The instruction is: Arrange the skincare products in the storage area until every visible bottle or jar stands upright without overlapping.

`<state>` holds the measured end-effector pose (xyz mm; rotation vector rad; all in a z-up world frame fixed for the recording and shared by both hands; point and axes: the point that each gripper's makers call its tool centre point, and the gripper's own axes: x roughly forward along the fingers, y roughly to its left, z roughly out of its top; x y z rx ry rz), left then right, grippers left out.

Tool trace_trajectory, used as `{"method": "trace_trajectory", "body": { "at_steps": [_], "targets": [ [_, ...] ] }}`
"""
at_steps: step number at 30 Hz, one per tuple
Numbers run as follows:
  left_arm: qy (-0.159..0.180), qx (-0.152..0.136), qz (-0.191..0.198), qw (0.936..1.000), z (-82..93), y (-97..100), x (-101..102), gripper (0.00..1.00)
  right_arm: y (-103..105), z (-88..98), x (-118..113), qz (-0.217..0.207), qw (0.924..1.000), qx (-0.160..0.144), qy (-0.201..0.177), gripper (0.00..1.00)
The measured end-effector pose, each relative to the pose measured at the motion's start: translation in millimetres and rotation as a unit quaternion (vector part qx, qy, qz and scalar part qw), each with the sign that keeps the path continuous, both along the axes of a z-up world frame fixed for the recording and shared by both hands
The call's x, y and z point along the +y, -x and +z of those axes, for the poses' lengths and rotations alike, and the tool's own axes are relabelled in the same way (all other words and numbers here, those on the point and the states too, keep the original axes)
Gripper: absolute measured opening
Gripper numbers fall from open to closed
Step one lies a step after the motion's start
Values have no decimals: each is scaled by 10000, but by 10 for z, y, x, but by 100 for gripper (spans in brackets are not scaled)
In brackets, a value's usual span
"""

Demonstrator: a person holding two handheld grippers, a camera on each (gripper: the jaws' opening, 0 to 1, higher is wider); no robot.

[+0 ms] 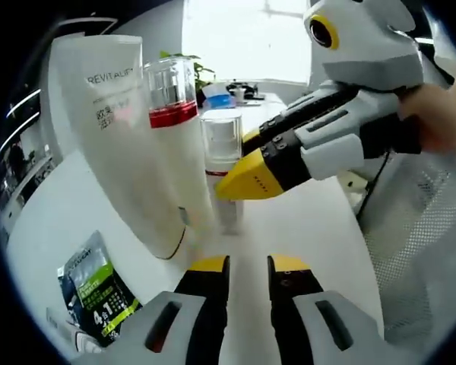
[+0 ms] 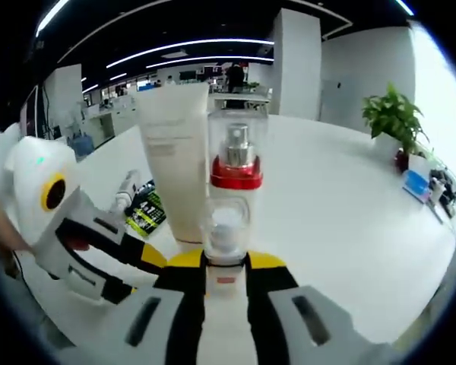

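The right gripper (image 2: 226, 262) is clamping a small clear-capped bottle (image 2: 226, 228) between its yellow tips, upright on the white table (image 2: 349, 198). Behind it at 12 o'clock are standing a red-collared pump bottle (image 2: 235, 163) and a white tube (image 2: 173, 152) — close together. The left gripper (image 1: 248, 266) is hovering with jaws slightly parted, holding nothing. A green sachet (image 1: 99, 293) is lying flat at 8 o'clock — apart from the bottles.

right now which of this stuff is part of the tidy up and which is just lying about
Job:
- white tube, upright
- red-collared spray bottle, upright
- small pump bottle, between the right gripper jaws
- green sachet, lying flat

Lying about:
- potted plant
- blue items
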<state>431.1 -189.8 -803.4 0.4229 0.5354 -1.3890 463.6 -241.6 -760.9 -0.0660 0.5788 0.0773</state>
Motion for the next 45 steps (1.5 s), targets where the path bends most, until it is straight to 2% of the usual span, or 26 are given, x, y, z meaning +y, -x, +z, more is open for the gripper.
{"method": "trace_trajectory", "body": {
  "at_steps": [7,12,20,28,38,42,45],
  "targets": [
    [-119,171,139,9997,-78,155,193,17,-8,-25,-9,4,10000,24,89,20],
    [-167,233,216,9994,-89,198,271,18,30,-81,-17,21,9998,158,134,20],
    [-171,242,420,9987,-27,189,370,20,78,-99,-9,95,9995,264,128,32],
    [-242,363,860,9953,7,214,587,29,216,-112,85,410,9982,426,110,42],
    [-250,562,1570,9857,77,300,987,42,416,-116,234,932,9932,689,58,52],
    [-222,669,1910,9790,115,329,1168,47,471,-96,266,1095,9912,740,95,56],
    [-188,741,2169,9732,152,348,1314,50,488,-51,282,1263,9895,652,246,57]
  ]
}}
